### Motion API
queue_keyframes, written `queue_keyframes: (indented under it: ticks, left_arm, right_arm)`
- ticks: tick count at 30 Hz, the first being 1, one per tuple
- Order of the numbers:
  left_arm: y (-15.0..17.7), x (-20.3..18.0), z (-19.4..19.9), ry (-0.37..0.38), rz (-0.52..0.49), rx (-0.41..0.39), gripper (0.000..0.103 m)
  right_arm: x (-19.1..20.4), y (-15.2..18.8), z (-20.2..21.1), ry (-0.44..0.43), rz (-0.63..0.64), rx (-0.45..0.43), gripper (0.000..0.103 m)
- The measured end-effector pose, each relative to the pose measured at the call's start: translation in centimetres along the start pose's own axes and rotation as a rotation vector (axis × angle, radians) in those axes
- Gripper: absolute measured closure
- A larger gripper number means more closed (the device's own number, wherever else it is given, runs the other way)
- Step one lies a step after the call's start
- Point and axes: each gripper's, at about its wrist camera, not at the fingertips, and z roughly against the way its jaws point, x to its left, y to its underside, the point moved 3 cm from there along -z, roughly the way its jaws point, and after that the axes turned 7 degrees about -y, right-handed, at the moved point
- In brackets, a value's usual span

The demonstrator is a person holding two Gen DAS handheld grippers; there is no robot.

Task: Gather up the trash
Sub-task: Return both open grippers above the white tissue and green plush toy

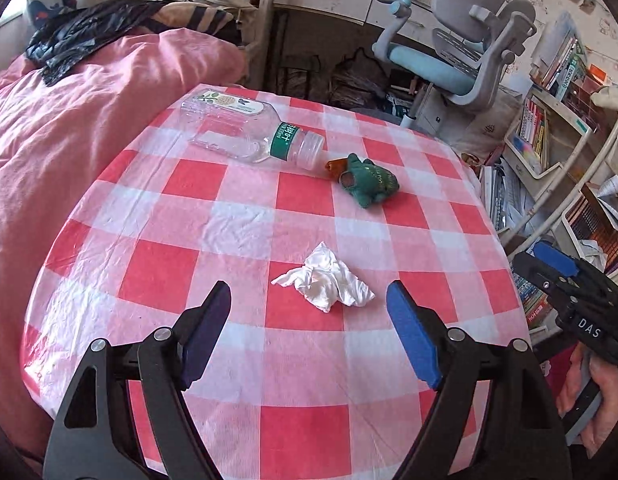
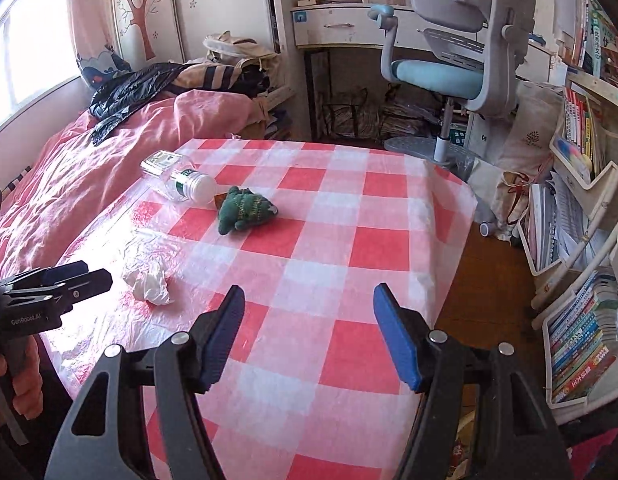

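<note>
Left wrist | crumpled tissue [image 1: 325, 280] just ahead, between spread fingers [image 1: 413, 340]

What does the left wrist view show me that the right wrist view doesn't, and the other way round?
Only the left wrist view puts the crumpled tissue straight ahead of the open left gripper and shows the bottle's full length. Only the right wrist view shows the window, the bare floor past the table edge, and nothing between the open right gripper fingers. Both show the tissue, the empty plastic bottle lying on its side, the green plush toy and the checkered tablecloth.
</note>
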Motion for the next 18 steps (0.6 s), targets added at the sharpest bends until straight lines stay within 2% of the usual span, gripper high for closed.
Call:
queue_keyframes:
  ticks: [8, 18]
  left_arm:
    - [0.0, -0.5, 0.0, 0.026, -0.030, 0.008, 0.026]
    - [-0.4, 0.0, -0.8, 0.027, -0.028, 0.029, 0.026]
  right_arm:
    - [0.4, -0.2, -1.3, 0.040, 0.004, 0.028, 0.037]
    - [2.2, -1.2, -3.0, 0.029, 0.042, 0.037, 0.035]
